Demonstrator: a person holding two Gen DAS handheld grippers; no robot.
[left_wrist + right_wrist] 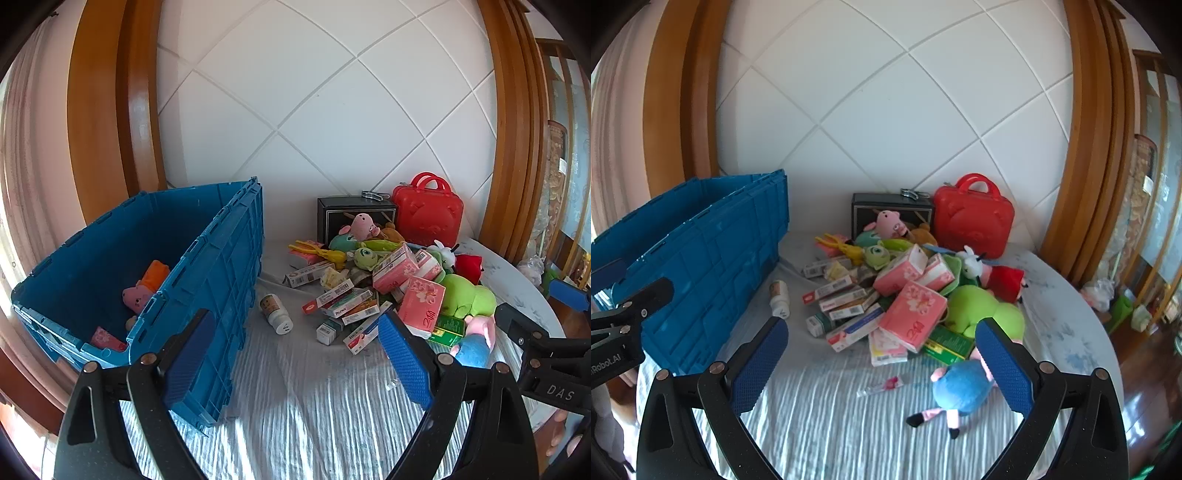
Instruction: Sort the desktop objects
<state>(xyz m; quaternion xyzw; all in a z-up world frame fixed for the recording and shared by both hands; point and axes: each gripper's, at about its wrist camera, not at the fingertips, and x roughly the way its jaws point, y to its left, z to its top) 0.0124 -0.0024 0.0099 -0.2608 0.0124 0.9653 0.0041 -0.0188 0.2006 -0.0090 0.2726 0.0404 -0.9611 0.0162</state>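
- Plainly nearest the right gripper [881,363]: soft blue-bodied pig plush with pink head and black-tipped legs [960,387], lying on the striped pale cloth of the desk [849,424], apart from the main heap.
- Sits low and to the right between the right jaws, close against the inner face of the right-hand blue pad [1004,373]; long axis running slantwise, head up toward that pad, legs trailing down toward the middle.
- Right jaws spread wide, nothing between the pads but the plush's edge; no grip yet.
- Left gripper [295,358] likewise spread wide and empty, aimed at bare cloth between the big blue plastic crate [221,280] and the heap; same plush seen only past its right-hand pad, so farther off for that hand.
- Small white pill bottle with tan label [276,314] lies on its side just beside the crate wall, ahead of the left jaws, cap toward the camera.
- Judged: a short shift rightward and forward by the right hand would centre the plush; crate lies well to the left.
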